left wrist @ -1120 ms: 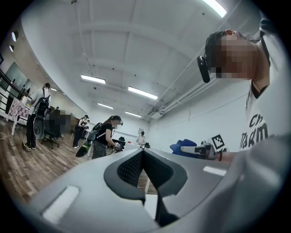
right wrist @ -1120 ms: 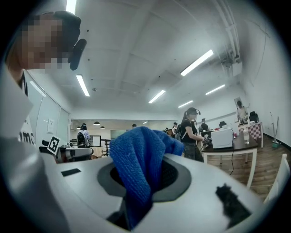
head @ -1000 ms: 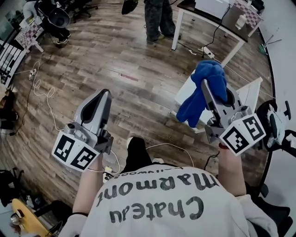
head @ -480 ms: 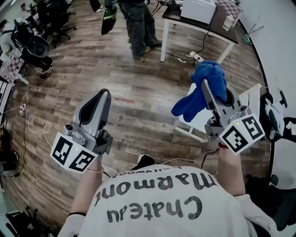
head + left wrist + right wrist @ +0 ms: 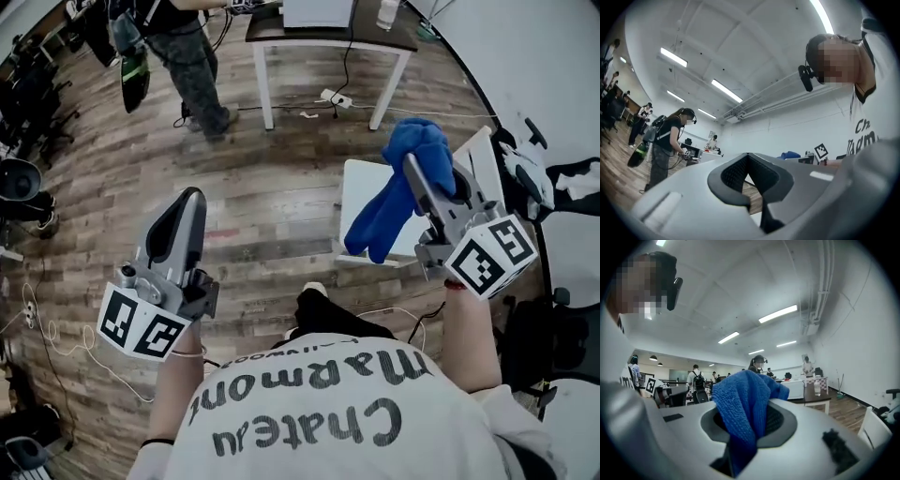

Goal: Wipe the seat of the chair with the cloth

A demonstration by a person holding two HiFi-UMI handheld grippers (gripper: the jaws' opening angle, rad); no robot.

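Note:
My right gripper [image 5: 413, 167] is shut on a blue cloth [image 5: 397, 192], which bunches above the jaws and hangs down to the left. In the right gripper view the cloth [image 5: 740, 401] fills the gap between the jaws of the right gripper [image 5: 749, 423]. The cloth hangs in the air above the white chair [image 5: 359, 187], whose seat lies partly behind it; the white backrest [image 5: 484, 155] stands to the right. My left gripper [image 5: 189, 199] is held over the wooden floor, well left of the chair. In its own view the left gripper [image 5: 749, 177] is shut and holds nothing.
A dark-topped table with white legs [image 5: 323, 36] stands beyond the chair, with a power strip [image 5: 334, 97] and cables under it. A person [image 5: 178, 47] stands at the back left. Office chairs [image 5: 21, 178] are at the far left. Black and white gear [image 5: 527, 173] lies right of the chair.
The view has swung and moved forward: the chair and the table now sit nearer and more central. Both grippers keep their pose, the cloth still clamped in the right one.

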